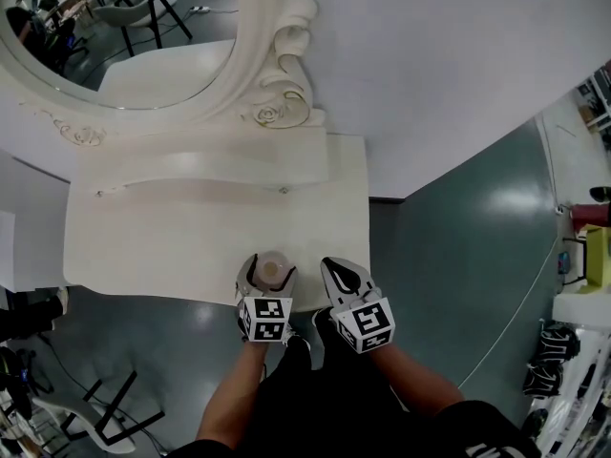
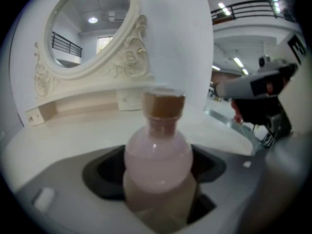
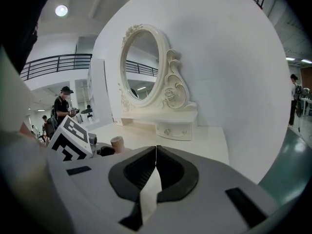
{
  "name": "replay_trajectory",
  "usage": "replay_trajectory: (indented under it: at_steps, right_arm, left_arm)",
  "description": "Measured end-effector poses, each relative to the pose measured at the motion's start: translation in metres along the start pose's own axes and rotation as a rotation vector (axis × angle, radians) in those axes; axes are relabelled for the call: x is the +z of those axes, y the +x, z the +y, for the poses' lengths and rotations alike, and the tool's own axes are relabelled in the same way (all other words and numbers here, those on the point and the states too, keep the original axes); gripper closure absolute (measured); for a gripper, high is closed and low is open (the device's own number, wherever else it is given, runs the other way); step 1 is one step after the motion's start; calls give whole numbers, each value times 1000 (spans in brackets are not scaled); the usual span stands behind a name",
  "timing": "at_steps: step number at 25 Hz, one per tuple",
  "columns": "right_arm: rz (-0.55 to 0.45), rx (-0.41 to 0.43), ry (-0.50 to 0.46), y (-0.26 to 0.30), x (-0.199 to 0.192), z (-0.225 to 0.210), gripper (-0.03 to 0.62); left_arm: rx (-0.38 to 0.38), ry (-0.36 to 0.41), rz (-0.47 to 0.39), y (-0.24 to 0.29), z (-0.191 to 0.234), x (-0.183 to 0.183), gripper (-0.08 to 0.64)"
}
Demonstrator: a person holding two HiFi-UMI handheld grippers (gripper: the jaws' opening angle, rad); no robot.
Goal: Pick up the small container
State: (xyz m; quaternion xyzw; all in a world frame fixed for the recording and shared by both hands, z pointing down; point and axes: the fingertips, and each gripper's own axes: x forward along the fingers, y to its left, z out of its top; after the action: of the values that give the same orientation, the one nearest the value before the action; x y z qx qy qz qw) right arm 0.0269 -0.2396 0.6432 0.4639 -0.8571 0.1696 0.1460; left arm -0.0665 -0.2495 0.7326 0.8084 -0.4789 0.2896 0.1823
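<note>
The small container is a round glass bottle of pale pink liquid with a cork stopper. It stands upright near the front edge of the white dressing table. My left gripper is shut on the small container, and in the left gripper view the bottle fills the space between the dark jaws of that gripper. My right gripper hovers just to the right of the bottle, shut and empty. In the right gripper view the jaws of my right gripper meet, and the cork shows to the left.
An oval mirror in a carved white frame stands at the back of the table, over a low shelf with a drawer. A white wall rises on the right. Dark chair legs stand on the grey-green floor at lower left.
</note>
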Motion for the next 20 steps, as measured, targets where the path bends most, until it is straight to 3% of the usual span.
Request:
replay_trajectory:
  at_steps: [9,14,20]
  right_arm:
    - [2,-9,-4,-3,-2,0,585]
    - [-38,-13,-26,-4,11,4,585]
    - [-106,-85,-46,-15,39,-13,584]
  left_arm:
    - [-3,-4,-72,-16,-1,14,167]
    - [4,17,-155,-43,-1,48,167]
    - [-27,50,-222,-79,3,87,167]
